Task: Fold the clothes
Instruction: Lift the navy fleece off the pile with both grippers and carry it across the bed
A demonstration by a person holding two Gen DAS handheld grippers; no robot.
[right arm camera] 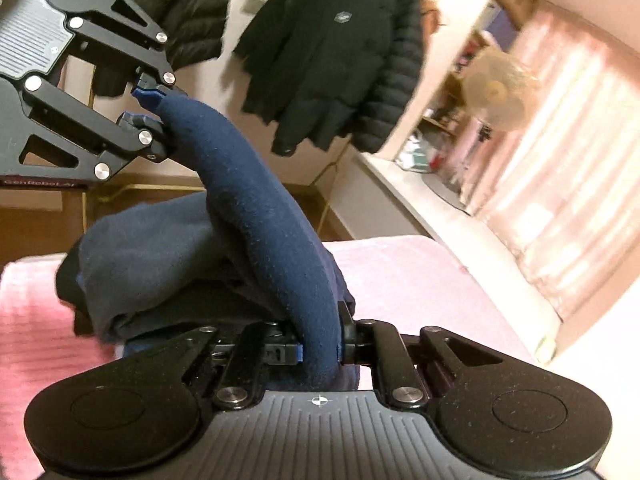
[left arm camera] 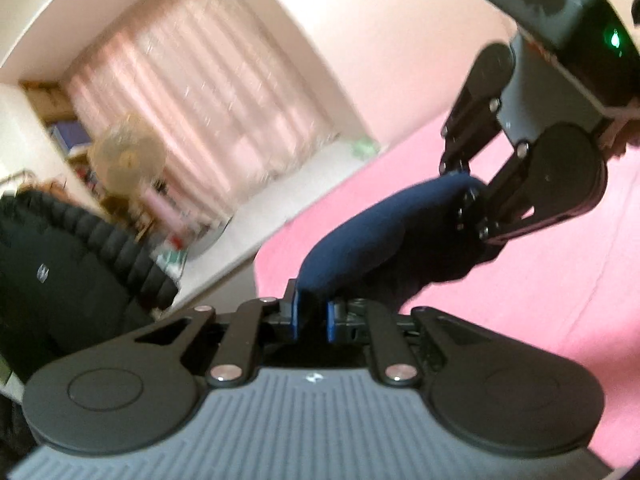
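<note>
Right wrist view: navy garment (right arm camera: 256, 216), centre frame, clamped between right tongs (right arm camera: 320, 350) and left tongs (right arm camera: 150, 110), above pink surface (right arm camera: 420, 272).

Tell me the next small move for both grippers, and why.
Probably draw the left gripper and right gripper apart: both grip the navy garment, which arcs bunched between them, the rest heaped on the pink surface.

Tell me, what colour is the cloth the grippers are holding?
Navy blue cloth, seen best in the right wrist view.

Black jacket (right arm camera: 336, 52), fan (right arm camera: 494, 90), pink curtains (right arm camera: 560, 184)
</note>
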